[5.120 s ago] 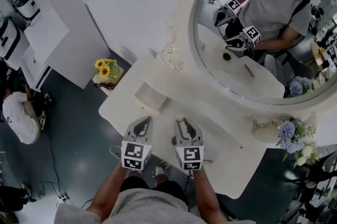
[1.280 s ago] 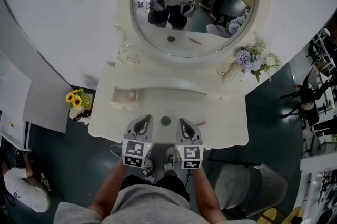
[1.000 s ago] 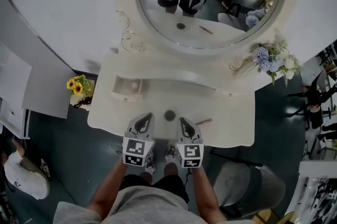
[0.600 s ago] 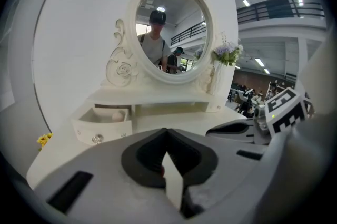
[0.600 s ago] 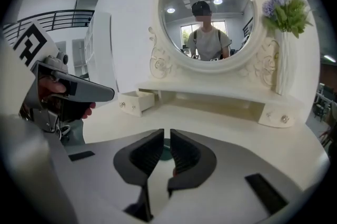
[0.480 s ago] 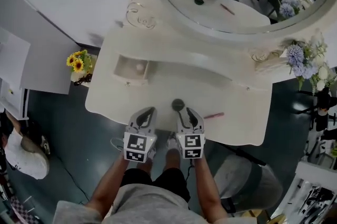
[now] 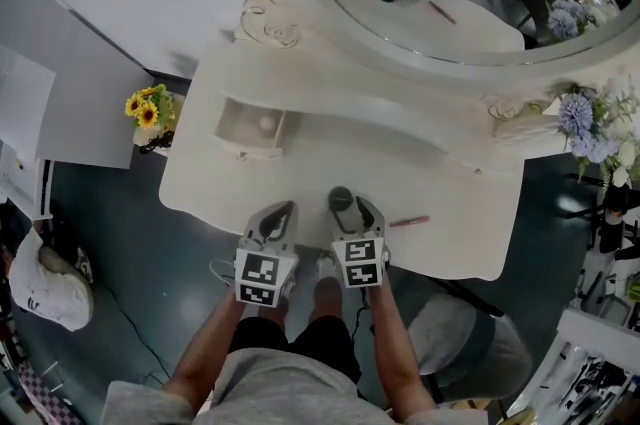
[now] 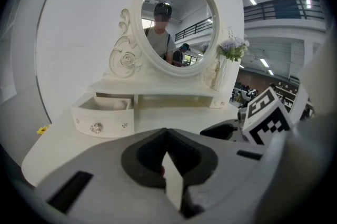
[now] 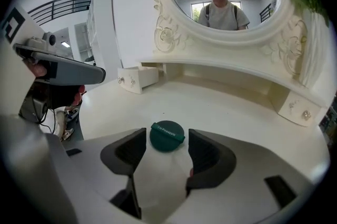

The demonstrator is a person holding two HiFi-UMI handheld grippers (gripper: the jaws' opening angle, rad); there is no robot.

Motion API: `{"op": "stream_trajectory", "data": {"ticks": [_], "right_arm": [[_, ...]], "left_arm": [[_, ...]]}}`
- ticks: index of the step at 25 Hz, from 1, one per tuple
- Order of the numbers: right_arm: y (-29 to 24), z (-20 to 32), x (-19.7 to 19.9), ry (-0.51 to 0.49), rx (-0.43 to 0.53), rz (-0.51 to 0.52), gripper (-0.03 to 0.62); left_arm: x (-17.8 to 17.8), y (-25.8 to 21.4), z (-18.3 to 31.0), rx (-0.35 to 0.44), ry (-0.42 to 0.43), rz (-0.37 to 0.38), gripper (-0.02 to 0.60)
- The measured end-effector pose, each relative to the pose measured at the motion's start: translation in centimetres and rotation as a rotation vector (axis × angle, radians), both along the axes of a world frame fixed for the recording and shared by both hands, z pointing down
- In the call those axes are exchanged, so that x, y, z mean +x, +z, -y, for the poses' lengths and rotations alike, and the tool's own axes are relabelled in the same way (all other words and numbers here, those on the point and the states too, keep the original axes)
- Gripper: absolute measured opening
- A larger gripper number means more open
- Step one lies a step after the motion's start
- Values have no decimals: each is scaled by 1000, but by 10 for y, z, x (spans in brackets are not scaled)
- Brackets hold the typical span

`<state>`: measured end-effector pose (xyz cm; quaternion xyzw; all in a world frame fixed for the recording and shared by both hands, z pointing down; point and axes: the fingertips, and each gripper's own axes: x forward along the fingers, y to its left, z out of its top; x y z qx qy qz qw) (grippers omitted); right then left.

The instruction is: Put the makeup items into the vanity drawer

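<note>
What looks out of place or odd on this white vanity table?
Nothing looks spilled or damaged. The small white drawer at the left stands pulled open, and a round dark green compact and a thin pink stick lie loose on the white tabletop.

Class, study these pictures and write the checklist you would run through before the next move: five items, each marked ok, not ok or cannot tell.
1. Right gripper open: ok. Its jaws have just been opening, and the green compact sits at the gap between their tips, not gripped.
2. Compact flat on the vanity top, lid closed: ok.
3. Drawer open to receive it: ok.
4. Room enough inside the drawer: cannot tell.
5. Left gripper shut, empty and off to the side of the compact: ok.
6. Pink pencil lying apart from the compact: ok.
</note>
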<state>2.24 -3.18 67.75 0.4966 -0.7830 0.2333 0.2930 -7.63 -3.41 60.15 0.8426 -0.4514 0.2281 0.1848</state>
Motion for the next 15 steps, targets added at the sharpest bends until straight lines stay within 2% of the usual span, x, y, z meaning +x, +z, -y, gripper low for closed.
{"op": "stream_trajectory", "data": {"ticks": [6,15], "right_arm": [[11,0,4,-13,-43,-46,239],[9,4,1,-42,-12,-74,143]], "left_arm": [[3,2,2,-5,-2,-5,0],[-2,5,4,-9,-20,0,0]]}}
